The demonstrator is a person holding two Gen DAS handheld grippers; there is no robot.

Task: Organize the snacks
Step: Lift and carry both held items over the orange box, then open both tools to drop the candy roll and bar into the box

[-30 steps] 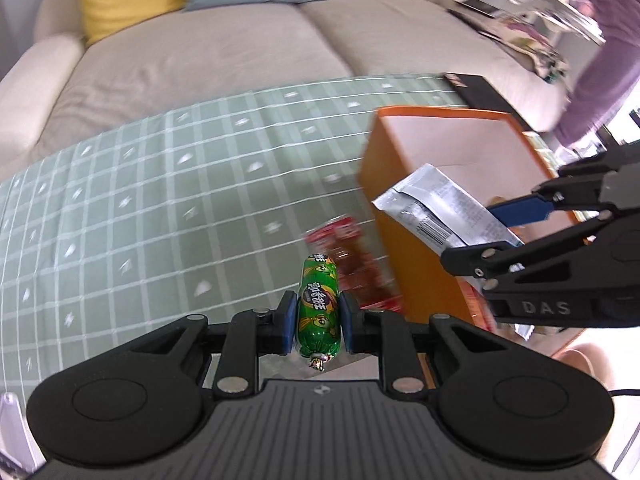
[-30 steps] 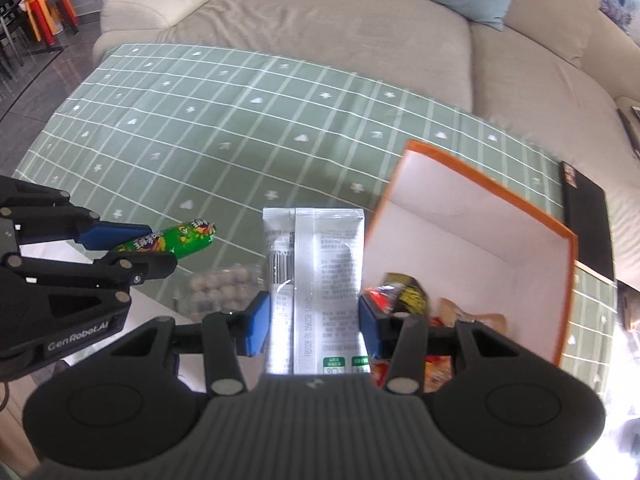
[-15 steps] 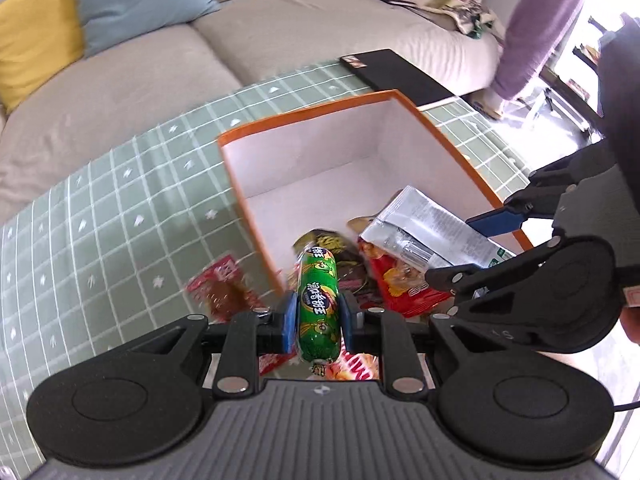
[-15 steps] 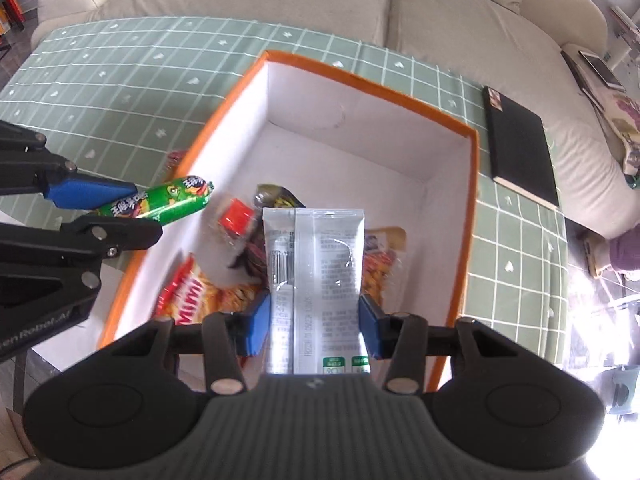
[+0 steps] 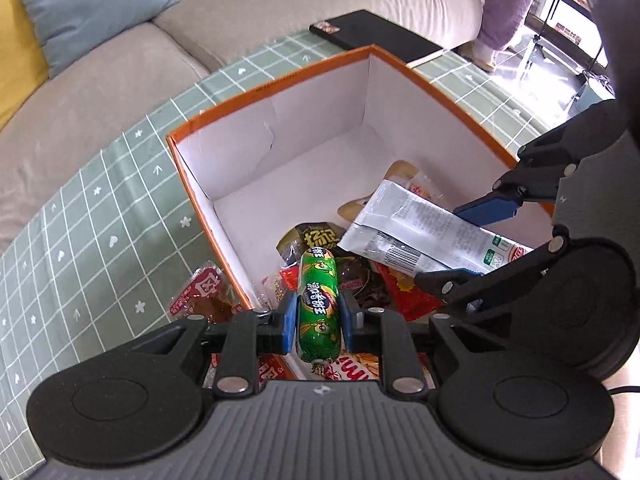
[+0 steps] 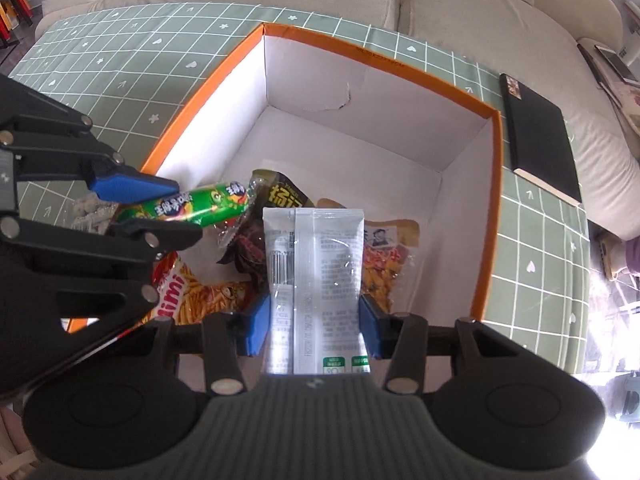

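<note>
Two tongs are working over my orange box (image 6: pixel 496 216) on the green checked table (image 6: pixel 132 60): left tongs (image 5: pixel 318 316) are gripping a green sausage (image 5: pixel 319 304), right tongs (image 6: pixel 316 322) a silver packet (image 6: pixel 316 280). Beige sofa (image 6: pixel 460 4) is sitting beyond the table's far edge, black notebook (image 6: pixel 540 140) lying beside the box.

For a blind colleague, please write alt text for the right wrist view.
The right gripper holds a silver packet above an orange box with snacks inside; at left, the left gripper holds a green sausage over it.
</note>
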